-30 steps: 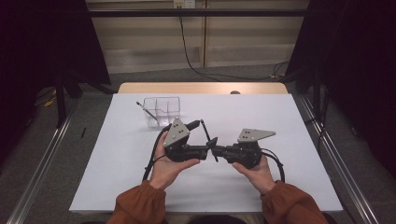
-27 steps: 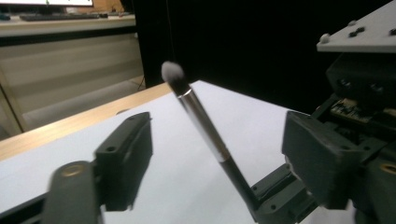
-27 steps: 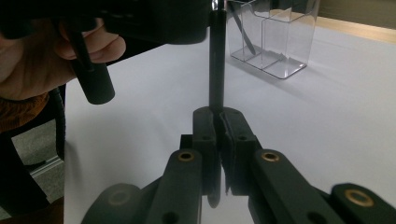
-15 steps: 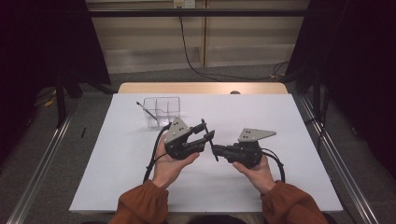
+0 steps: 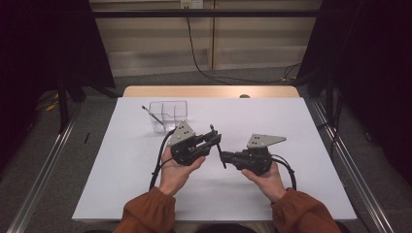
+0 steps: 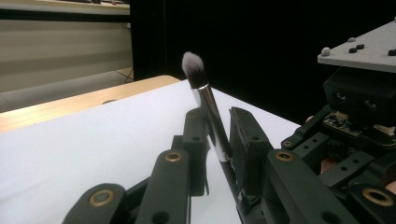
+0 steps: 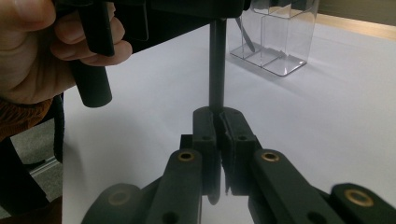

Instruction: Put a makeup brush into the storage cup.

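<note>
The left tongs (image 6: 215,135) have just been closing on the brush (image 6: 205,100), pads now pressing its metal ferrule. The right tongs (image 7: 218,126) are gripping the dark handle end. In the frame's centre the brush is bridging both tongs above the desk (image 5: 121,170), its long axis running between them, the grey-white tip pointing upward. The clear organizer (image 5: 168,114) is sitting at the upper left, nearer the left hand (image 5: 176,171).

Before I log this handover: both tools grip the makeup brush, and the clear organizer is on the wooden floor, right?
Not quite. The clear organizer stands on the white table, as the high view shows. Both the left tool and right tool do grip the makeup brush.
</note>
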A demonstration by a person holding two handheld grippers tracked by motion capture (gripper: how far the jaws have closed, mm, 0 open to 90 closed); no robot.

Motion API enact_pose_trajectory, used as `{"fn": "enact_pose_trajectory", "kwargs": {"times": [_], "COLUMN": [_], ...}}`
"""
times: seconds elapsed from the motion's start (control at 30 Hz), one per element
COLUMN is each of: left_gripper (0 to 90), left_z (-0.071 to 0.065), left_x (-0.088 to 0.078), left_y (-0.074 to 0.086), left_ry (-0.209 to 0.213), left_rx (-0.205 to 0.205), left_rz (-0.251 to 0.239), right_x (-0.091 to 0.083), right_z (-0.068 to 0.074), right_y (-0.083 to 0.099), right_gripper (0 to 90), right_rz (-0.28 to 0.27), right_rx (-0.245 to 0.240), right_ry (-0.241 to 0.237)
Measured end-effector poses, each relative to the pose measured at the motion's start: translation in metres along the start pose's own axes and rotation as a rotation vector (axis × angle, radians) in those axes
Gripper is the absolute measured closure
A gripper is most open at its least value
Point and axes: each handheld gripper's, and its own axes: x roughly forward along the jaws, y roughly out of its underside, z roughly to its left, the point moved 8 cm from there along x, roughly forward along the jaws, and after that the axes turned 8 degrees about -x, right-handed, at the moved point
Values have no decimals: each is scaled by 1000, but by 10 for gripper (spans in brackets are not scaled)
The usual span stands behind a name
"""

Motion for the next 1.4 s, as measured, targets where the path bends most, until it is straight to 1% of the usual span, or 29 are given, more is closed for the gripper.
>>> {"fn": "enact_pose_trajectory", "kwargs": {"times": [0.17, 0.23, 0.3, 0.37, 0.43, 0.5, 0.7, 0.87, 1.03, 1.13, 1.23, 1.3, 1.37, 1.4], "left_gripper": [798, 801, 811, 821, 833, 841, 842, 842, 842, 842, 842, 842, 841, 842], "left_z": [-4, -6, -8, -9, -12, -15, -16, -16, -16, -16, -15, -15, -14, -14], "left_x": [1, 1, 2, 2, 2, 3, 4, 3, 4, 4, 5, 5, 5, 6], "left_y": [0, 0, 1, 0, 0, 1, -1, -2, -1, 0, 1, 2, 2, 2], "left_ry": [21, 17, 32, 40, 55, 51, 49, 49, 51, 52, 50, 48, 51, 45], "left_rx": [-6, 13, 14, -1, 2, 10, 1, -3, -10, -4, -8, -9, -12, -11], "left_rz": [2, -3, 7, 3, 8, 8, -1, 0, 5, 13, 14, 17, 21, 21], "right_x": [0, 1, 1, 1, 1, 2, 1, 0, 1, 1, 1, 0, 0, 0], "right_z": [1, 1, 1, 1, 1, 2, 1, 0, 2, 2, 2, 1, 0, 0], "right_y": [0, 1, 1, 1, 1, 1, 0, 0, 0, 0, 0, -1, -1, -1], "right_gripper": [848, 847, 846, 844, 842, 842, 838, 830, 789, 768, 739, 688, 656, 620], "right_rz": [-1, -3, 3, 0, -3, -2, -14, -23, -28, -28, -32, -37, -40, -41], "right_rx": [-3, -5, -13, -10, -10, -11, 0, 11, 10, 12, 15, 20, 25, 28], "right_ry": [-2, -3, -1, -2, -2, -6, -16, -28, -40, -42, -41, -37, -31, -30]}}
